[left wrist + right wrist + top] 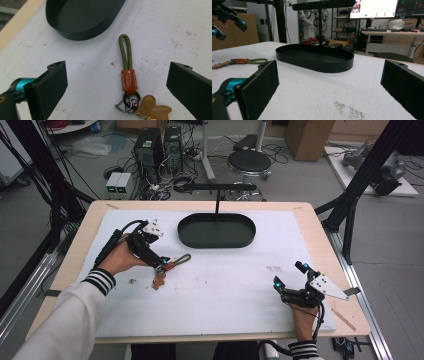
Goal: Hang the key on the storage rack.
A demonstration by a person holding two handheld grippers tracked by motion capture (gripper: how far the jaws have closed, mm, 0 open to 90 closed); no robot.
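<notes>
Now L gripper (117, 82) wide over keychain (128, 82)

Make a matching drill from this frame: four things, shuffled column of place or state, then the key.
Things
1. left gripper
2. right gripper
3. keychain
4. black oval tray

Place or state
A. far middle of the white mat, with a T-shaped stand rising from it
B. open, over the mat's near right part, nothing between its jaws
C. open, poised over the keychain
D. lying flat on the mat, green loop pointing towards the tray

Pairs: 1-C, 2-B, 3-D, 4-A
</notes>
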